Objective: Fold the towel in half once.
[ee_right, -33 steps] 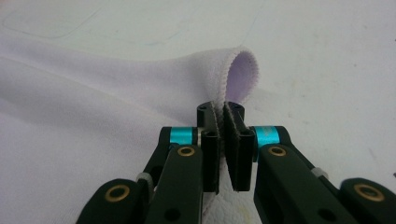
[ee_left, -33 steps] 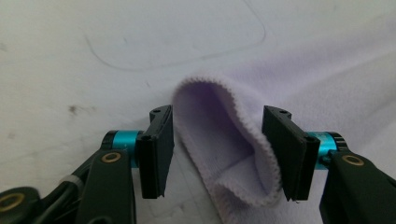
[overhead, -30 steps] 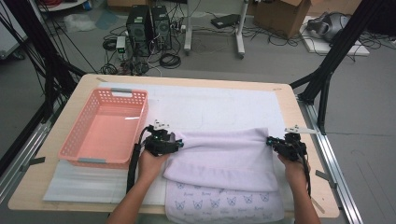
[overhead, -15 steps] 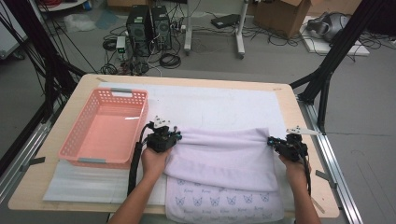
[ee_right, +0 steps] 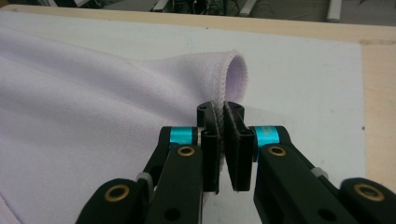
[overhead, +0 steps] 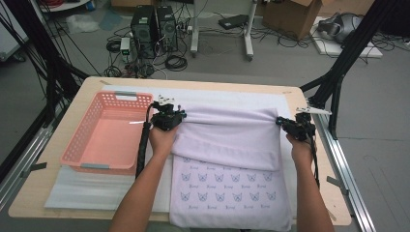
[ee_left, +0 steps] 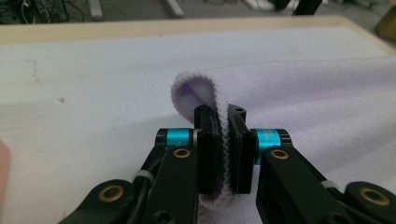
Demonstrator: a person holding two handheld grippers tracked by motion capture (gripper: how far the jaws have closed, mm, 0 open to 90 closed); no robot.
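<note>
Two grippers each pinched a corner of the lilac towel (overhead: 227, 137). At the towel's left end, the left gripper (overhead: 180, 117) had its jaws clamped on the hemmed edge; in the left gripper view the hem (ee_left: 225, 140) ran straight down between the black pads, with a small loop of cloth curling up just beyond the tips. Those jaws had just been closing, and the cloth now sat pressed between them. At the towel's right end, the right gripper (overhead: 282, 122) was likewise closed on the edge; in the right gripper view the stitched hem (ee_right: 220, 116) was squeezed between the pads and a rounded fold stood up just past them. A hand (overhead: 162, 137) behind the left gripper and another hand (overhead: 300, 147) behind the right one held them level with the towel's far fold.

The towel itself lay folded over, its plain upper layer stretched between the two grippers and covering part of a lower layer printed with small blue motifs (overhead: 220, 186) nearer the person. Under the towel lay a white mat (overhead: 96, 191) on the wooden table (overhead: 63, 121). Left of the towel, just beside the left gripper, stood a pink basket (overhead: 84, 140).
</note>
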